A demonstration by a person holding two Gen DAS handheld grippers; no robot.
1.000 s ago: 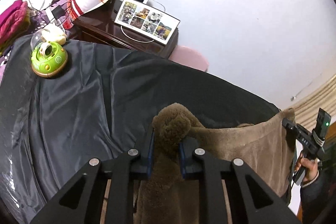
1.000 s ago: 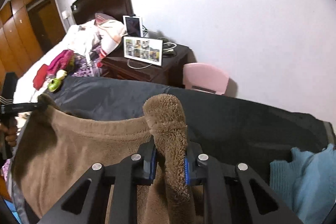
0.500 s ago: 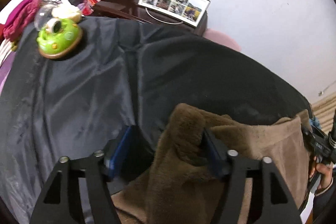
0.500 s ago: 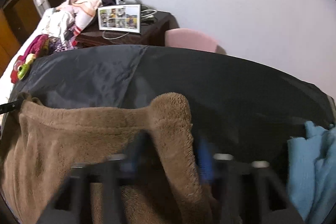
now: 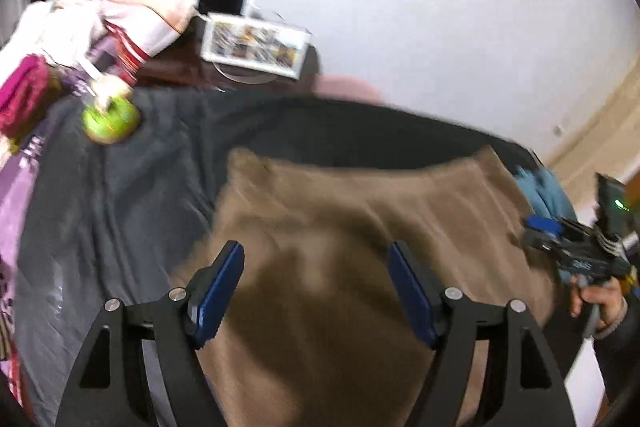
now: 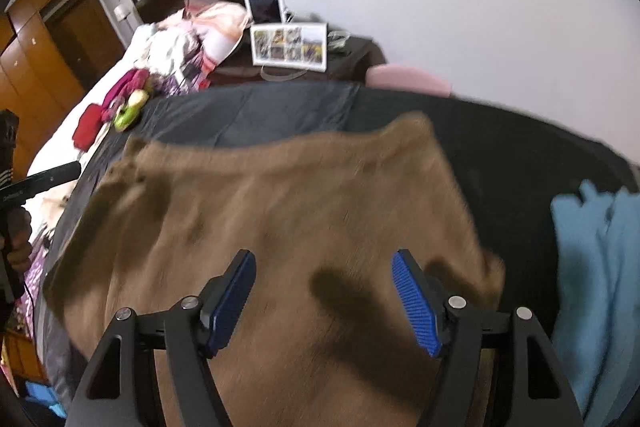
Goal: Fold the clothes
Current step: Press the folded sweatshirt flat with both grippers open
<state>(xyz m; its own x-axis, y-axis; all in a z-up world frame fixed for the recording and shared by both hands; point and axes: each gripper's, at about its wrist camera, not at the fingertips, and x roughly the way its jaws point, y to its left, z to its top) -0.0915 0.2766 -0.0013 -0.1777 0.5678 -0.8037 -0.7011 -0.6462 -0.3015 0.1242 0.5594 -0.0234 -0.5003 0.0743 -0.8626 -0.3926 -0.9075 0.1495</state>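
A brown fleece garment (image 5: 352, 227) lies spread on the dark grey sheet (image 5: 120, 195); it also shows in the right wrist view (image 6: 280, 211). My left gripper (image 5: 318, 267) is open and empty above the garment's near part. My right gripper (image 6: 324, 271) is open and empty above the same garment. The right gripper also shows at the right edge of the left wrist view (image 5: 576, 247), held in a hand. The left gripper shows at the left edge of the right wrist view (image 6: 36, 179).
A light blue garment (image 6: 596, 267) lies at the right of the sheet (image 6: 248, 107). A green toy (image 5: 110, 119) sits at the sheet's far left. Behind stand a dark nightstand (image 6: 352, 55) with a photo frame (image 6: 288, 47), a tablet (image 6: 266, 5), and a pink stool (image 6: 408, 77).
Both grippers let go of the brown garment's top corners and opened wide. The garment dropped flat on the sheet, and both grippers pulled back above it.
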